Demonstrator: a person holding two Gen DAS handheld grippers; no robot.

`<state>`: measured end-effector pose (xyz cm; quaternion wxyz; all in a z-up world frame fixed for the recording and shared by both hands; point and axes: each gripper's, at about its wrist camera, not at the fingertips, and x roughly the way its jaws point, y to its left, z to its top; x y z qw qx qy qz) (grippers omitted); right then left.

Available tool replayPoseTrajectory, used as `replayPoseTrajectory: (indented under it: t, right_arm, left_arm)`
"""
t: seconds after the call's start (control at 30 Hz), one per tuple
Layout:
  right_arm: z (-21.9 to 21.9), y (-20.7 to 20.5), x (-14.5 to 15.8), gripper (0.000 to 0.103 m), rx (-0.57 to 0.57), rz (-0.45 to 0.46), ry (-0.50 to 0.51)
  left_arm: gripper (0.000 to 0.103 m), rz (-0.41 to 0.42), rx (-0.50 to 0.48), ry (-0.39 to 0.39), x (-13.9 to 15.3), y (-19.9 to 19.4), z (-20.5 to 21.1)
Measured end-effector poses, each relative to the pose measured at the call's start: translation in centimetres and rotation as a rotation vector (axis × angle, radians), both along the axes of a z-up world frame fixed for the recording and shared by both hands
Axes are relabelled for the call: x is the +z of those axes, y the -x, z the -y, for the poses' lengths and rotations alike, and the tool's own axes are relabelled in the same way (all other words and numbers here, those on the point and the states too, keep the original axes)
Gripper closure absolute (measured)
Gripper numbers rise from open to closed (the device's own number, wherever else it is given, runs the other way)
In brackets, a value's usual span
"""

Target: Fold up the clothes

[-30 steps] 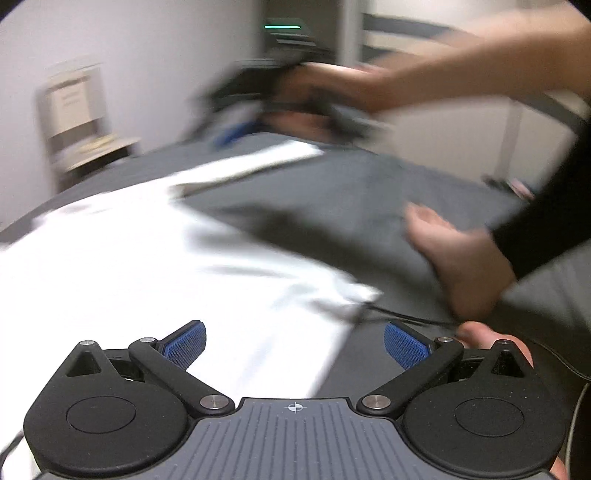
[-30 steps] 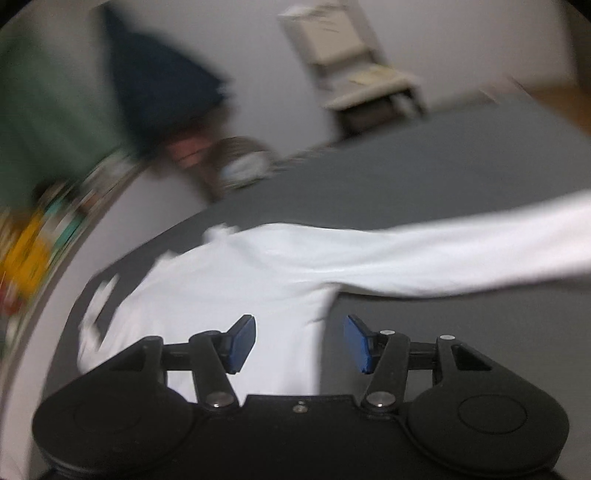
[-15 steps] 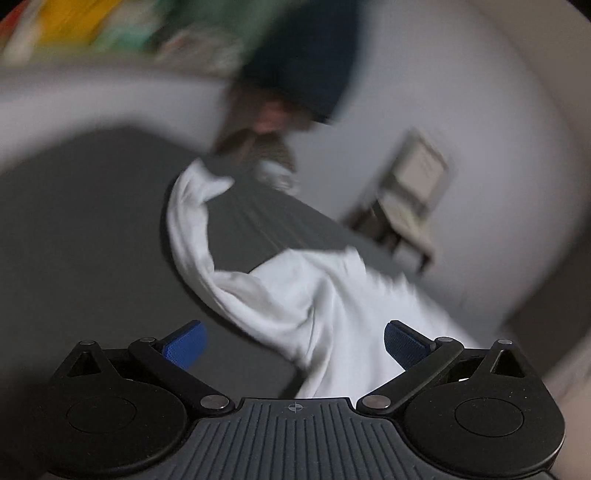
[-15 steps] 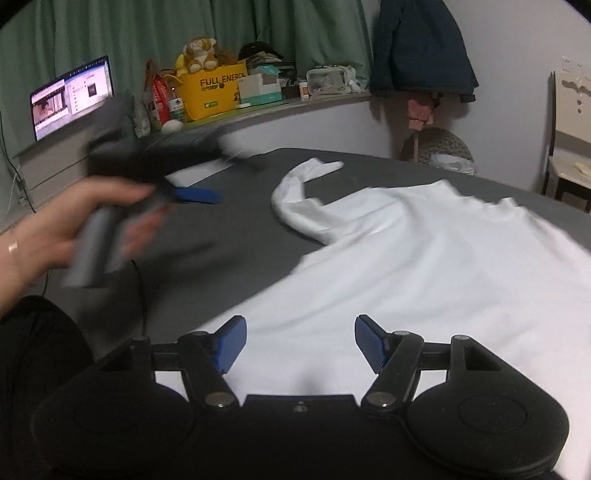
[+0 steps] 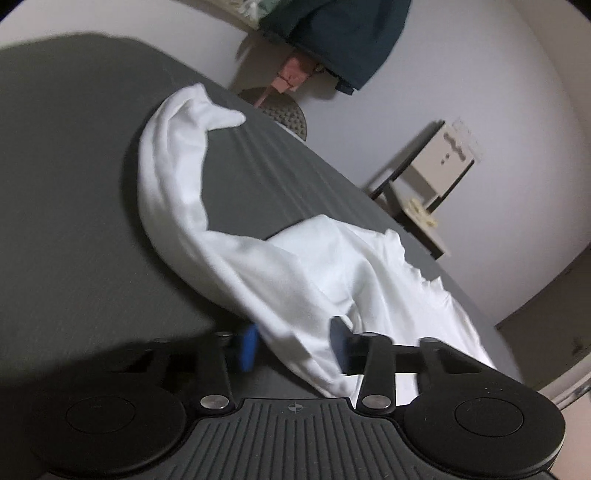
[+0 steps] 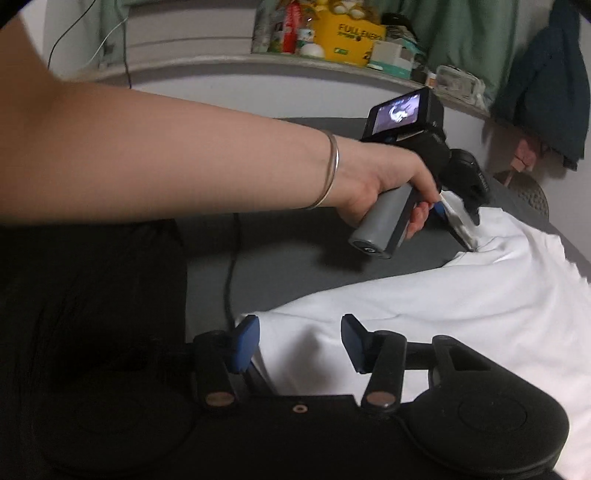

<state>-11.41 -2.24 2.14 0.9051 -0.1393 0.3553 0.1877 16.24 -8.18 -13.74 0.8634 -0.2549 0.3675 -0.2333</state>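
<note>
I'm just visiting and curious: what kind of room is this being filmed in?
Probably a lived-in bedroom: a white shirt lies on a bed-like dark grey surface, a dark coat hangs on the wall, and a cluttered shelf fronts green curtains.

black tool (image 6: 299, 341), blue pads (image 6: 243, 343), silver bangle (image 6: 330, 171)

1. White garment (image 5: 295, 280): its near fold lies between the jaws of the left gripper (image 5: 293, 349) and hides the inner face of the right-hand pad; contact cannot be told.
2. Left-hand pad: motion-blurred.
3. White garment, right wrist view (image 6: 461, 306): cut off by the right edge, beyond the jaws.
4. Right gripper (image 6: 299, 341): fabric edge lies between its jaws; grip cannot be told.
</note>
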Motion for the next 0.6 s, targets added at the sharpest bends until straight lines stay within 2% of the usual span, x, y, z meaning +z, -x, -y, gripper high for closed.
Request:
replayPoseTrajectory:
  t: [0.07, 0.13, 0.2, 0.3, 0.4, 0.5, 0.57, 0.6]
  right_arm:
    - [0.1, -0.2, -0.1, 0.055, 0.034, -0.02, 0.016]
    - [0.0, -0.3, -0.2, 0.058, 0.07, -0.033, 0.04]
    - [-0.3, -0.6, -0.5, 0.059, 0.125, -0.037, 0.09]
    - [-1.0, -0.3, -1.1, 0.062, 0.284, 0.007, 0.213]
    - [-2.1, 0.4, -2.0, 0.062, 0.454, 0.088, 0.393]
    - [-3.3, 1.8, -3.2, 0.06, 0.639, 0.23, 0.553]
    - [-3.9, 2.1, -4.1, 0.061, 0.701, 0.277, 0.62]
    - [-4.0, 2.1, -4.4, 0.065, 0.713, 0.28, 0.634]
  left_arm:
    - [0.089, 0.002, 0.007, 0.008, 0.2, -0.6, -0.4]
    - [0.1, 0.022, 0.028, -0.008, 0.6, -1.3, -0.8]
    - [0.1, 0.051, 0.061, -0.027, 1.1, -2.0, -1.2]
    - [0.1, 0.069, 0.078, -0.026, 1.9, -2.5, -2.0]
    - [0.1, 0.109, 0.085, -0.064, 2.7, -2.6, -2.7]
    - [0.1, 0.141, 0.084, -0.106, 3.6, -2.3, -3.9]
    - [0.1, 0.159, 0.084, -0.124, 3.9, -2.3, -4.2]
    - [0.1, 0.157, 0.09, -0.129, 4.0, -2.1, -4.4]
